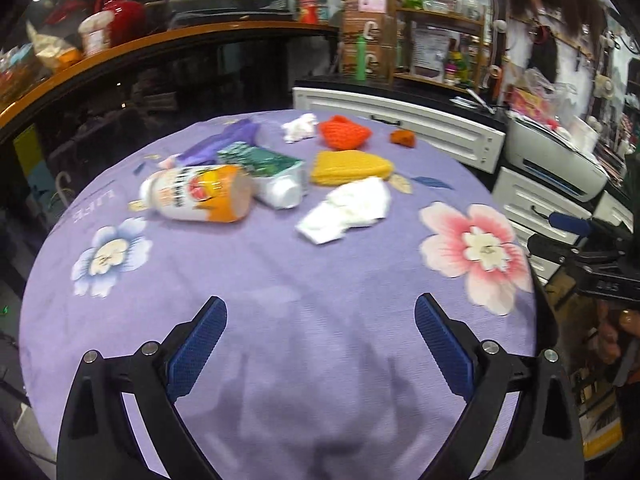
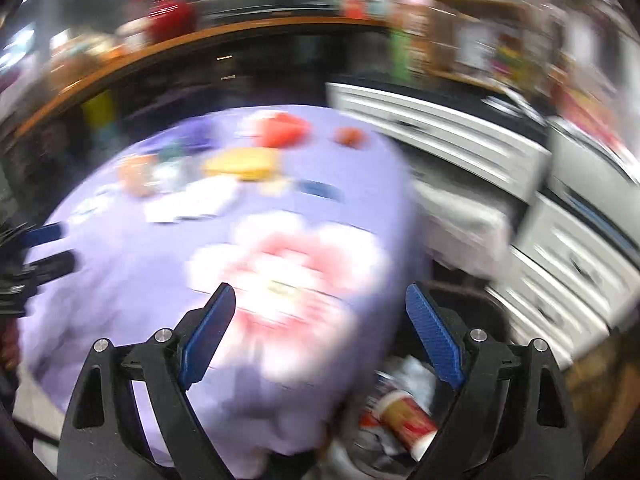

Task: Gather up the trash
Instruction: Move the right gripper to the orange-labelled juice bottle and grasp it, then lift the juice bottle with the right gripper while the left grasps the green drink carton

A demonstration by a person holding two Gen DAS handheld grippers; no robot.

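A round worktop draped in a lilac floral cloth [image 1: 280,280] fills the room's centre. Behind it curves a long orange-edged wooden shelf [image 1: 168,34] holding a glossy red vase [image 1: 120,12]. To the right stand white drawer cabinets [image 1: 420,128] and a grey-white printer [image 1: 556,160].

A cluttered shop interior is indicated by a glass display counter [image 1: 168,80], stocked wooden shelves [image 1: 440,44], white drawer cabinets [image 1: 400,128] and a printer [image 1: 560,160].
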